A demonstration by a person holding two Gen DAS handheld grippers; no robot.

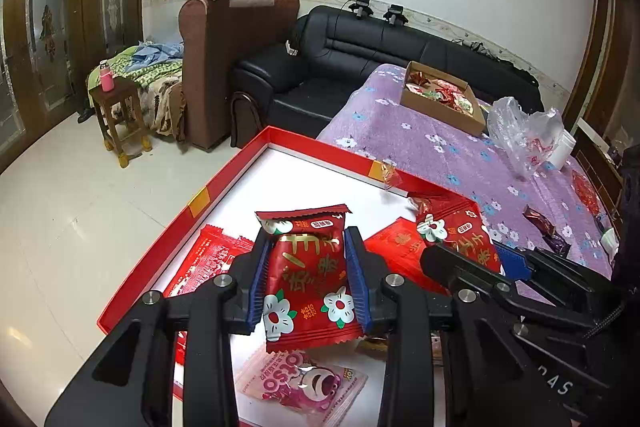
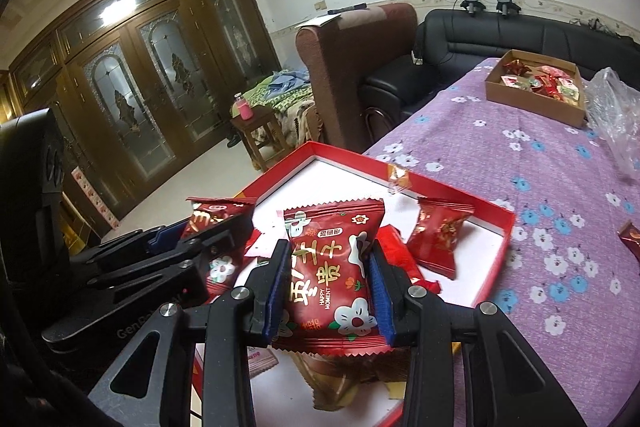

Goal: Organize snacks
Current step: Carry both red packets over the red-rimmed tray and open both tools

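My left gripper [image 1: 306, 239] is shut on a red flower-print snack packet [image 1: 310, 279] and holds it above the red-rimmed white tray [image 1: 280, 143]. My right gripper [image 2: 330, 247] is shut on a like red packet [image 2: 332, 275] over the same tray [image 2: 508, 223]. In the left wrist view the right gripper [image 1: 468, 259] shows with its packet [image 1: 460, 231] on the right. In the right wrist view the left gripper [image 2: 208, 227] shows at the left with its packet [image 2: 212, 227]. In the tray lie a pink snack packet [image 1: 304, 383], flat red packets [image 1: 208, 259] and another red packet [image 2: 440, 235].
The tray sits at the edge of a table with a purple flowered cloth [image 1: 440, 143]. A cardboard box of snacks [image 1: 440, 95] and a clear plastic bag [image 1: 524, 131] stand further back. Loose dark-wrapped candies [image 1: 544, 223] lie at the right. A black sofa [image 1: 360, 51] is behind.
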